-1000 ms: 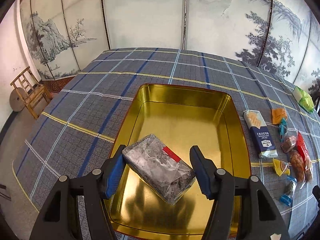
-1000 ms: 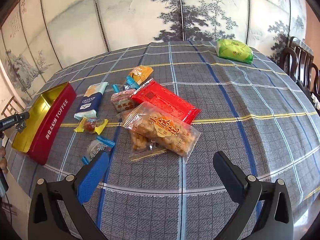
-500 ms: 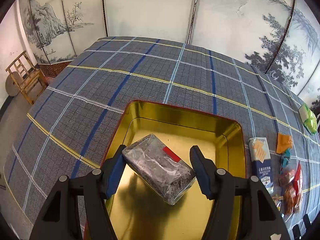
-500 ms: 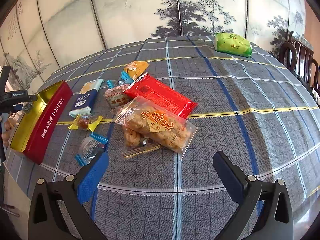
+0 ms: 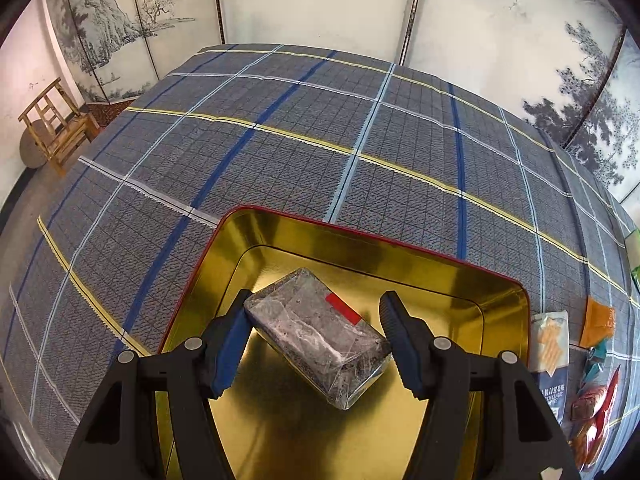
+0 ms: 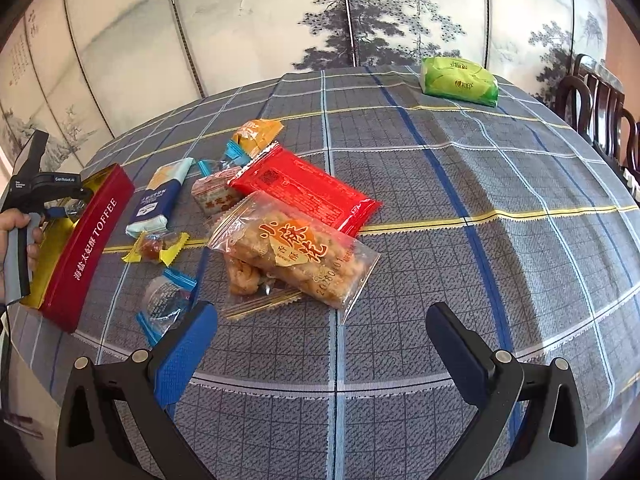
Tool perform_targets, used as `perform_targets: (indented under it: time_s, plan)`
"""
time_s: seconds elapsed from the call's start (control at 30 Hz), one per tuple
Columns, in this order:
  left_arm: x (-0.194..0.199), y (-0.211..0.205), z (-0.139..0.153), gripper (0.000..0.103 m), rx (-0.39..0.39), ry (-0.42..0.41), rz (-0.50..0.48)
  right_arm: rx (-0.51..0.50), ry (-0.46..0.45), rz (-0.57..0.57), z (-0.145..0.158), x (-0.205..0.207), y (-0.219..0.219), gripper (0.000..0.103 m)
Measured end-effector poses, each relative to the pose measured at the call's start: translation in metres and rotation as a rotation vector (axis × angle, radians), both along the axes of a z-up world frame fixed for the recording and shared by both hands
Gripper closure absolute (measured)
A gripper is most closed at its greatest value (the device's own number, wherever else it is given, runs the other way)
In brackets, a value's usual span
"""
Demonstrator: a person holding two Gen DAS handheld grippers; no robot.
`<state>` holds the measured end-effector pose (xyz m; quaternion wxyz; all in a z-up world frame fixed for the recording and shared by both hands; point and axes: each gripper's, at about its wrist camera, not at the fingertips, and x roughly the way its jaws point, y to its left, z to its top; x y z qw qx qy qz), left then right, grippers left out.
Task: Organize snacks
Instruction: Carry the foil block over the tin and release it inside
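Left wrist: left tongs (image 5: 316, 334) clamp dark wrapped block (image 5: 316, 332) | right tongs (image 6: 320, 336) apart, empty

Tin (image 5: 352, 240) gold inside, red outside; tablecloth (image 6: 440, 184) grey plaid, blue/yellow/white stripes; clear-wrapped block (image 5: 316, 332) dark grey, red tag; red packet (image 6: 304, 188); green pack (image 6: 460, 80); gripper pads (image 6: 184, 356) blue.

Tabletop (image 6: 460, 184) covered by grey plaid cloth with blue, yellow and white lines. Red tin (image 6: 90, 240), gold inside, at left edge. Just beside it: blue-and-white packet (image 6: 156, 204), yellow-wrapped candy (image 6: 156, 249), clear blue-ended wrapper (image 6: 166, 298), contents unclear. Centre cluster: bag of fried twists (image 6: 292, 252) overlapping red packet (image 6: 308, 192); orange packet (image 6: 256, 134) behind. Green bag (image 6: 460, 80) far off, apart.
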<state>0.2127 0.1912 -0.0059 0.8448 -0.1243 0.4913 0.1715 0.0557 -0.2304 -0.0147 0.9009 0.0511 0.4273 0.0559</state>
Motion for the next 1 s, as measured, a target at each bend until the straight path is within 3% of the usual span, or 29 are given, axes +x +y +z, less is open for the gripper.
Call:
perform_targets:
  time_s: [0.7,0.83,0.9,1.0]
  plan:
    - [0.011,0.002,-0.009,0.041,0.014,-0.01,0.058,0.005,0.01,0.002,-0.003,0.0,-0.001,0.0]
    - [0.005,-0.001,-0.005,0.038,0.012,-0.035,0.036,-0.008,0.005,-0.008,-0.001,-0.002,-0.006,0.0]
    - [-0.003,-0.005,0.002,0.032,0.039,-0.052,0.017,-0.019,0.004,-0.017,0.001,-0.004,-0.011,0.0]
    - [-0.025,-0.011,0.019,0.029,0.046,-0.115,-0.018,-0.018,-0.002,-0.011,0.002,-0.009,-0.018,0.0]
